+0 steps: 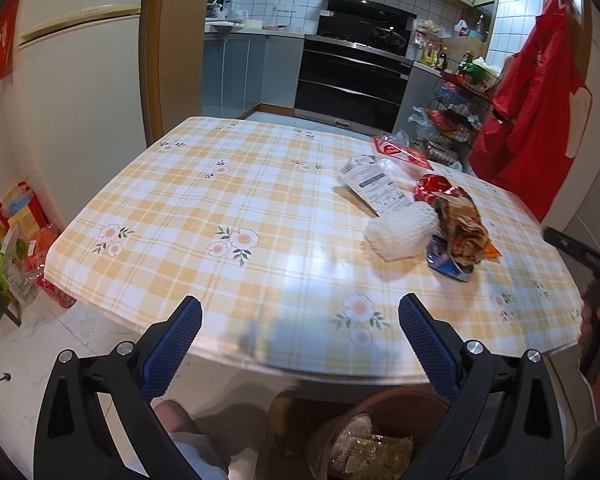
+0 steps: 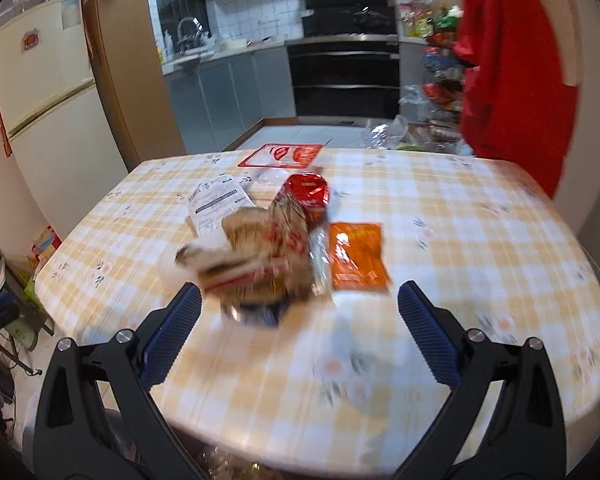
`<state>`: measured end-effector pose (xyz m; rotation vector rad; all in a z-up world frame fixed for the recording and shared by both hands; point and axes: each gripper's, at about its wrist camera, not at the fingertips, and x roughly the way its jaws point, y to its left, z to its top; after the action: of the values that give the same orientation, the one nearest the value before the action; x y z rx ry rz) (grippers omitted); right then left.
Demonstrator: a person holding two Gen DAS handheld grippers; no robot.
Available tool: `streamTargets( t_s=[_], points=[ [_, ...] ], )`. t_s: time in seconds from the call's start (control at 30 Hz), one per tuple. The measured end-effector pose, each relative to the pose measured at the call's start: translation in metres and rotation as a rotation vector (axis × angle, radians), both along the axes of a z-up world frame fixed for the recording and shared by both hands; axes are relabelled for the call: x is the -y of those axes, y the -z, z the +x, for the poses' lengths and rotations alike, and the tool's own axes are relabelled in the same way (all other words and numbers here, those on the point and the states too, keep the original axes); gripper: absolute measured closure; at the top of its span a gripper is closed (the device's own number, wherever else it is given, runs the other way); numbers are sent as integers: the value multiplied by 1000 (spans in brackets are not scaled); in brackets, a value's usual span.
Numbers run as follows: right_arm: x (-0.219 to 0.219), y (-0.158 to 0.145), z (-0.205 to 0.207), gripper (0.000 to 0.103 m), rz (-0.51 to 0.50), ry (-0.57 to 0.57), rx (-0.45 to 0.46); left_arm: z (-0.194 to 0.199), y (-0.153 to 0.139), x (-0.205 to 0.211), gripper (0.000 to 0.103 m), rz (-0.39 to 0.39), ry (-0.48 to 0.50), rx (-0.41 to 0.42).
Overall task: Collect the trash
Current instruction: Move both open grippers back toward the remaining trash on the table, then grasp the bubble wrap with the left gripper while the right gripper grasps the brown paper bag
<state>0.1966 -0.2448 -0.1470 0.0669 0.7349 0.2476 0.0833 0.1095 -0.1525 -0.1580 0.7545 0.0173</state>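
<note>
My left gripper (image 1: 300, 332) hangs wide open and empty over the near edge of the yellow-checked floral table (image 1: 220, 216), above the brown round bin (image 1: 380, 412) holding wrappers. My right gripper (image 2: 300, 320) is also spread wide, holding nothing. The trash sits toward the table's far right side: a white foam net (image 1: 400, 232) touching a crumpled brown wrapper (image 1: 460, 228), a white printed packet (image 1: 374, 184), a red foil wrapper (image 1: 434, 186) and a flat orange sachet (image 2: 356, 256).
</note>
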Motion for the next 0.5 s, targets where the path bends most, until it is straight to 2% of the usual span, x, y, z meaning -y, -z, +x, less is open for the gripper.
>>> streamTargets(
  t_s=[0.17,0.27,0.5],
  points=[
    [-28,25,70,6,-38,-68,-68,24,9,-6,7,-3,-19,-8],
    [-38,42,100,6,-5,-84,-122,35,16,-10,7,-4,-27,-16],
    [-53,76,131,7,11,-112,-221,58,28,-5,7,-3,-11,-37]
  ],
)
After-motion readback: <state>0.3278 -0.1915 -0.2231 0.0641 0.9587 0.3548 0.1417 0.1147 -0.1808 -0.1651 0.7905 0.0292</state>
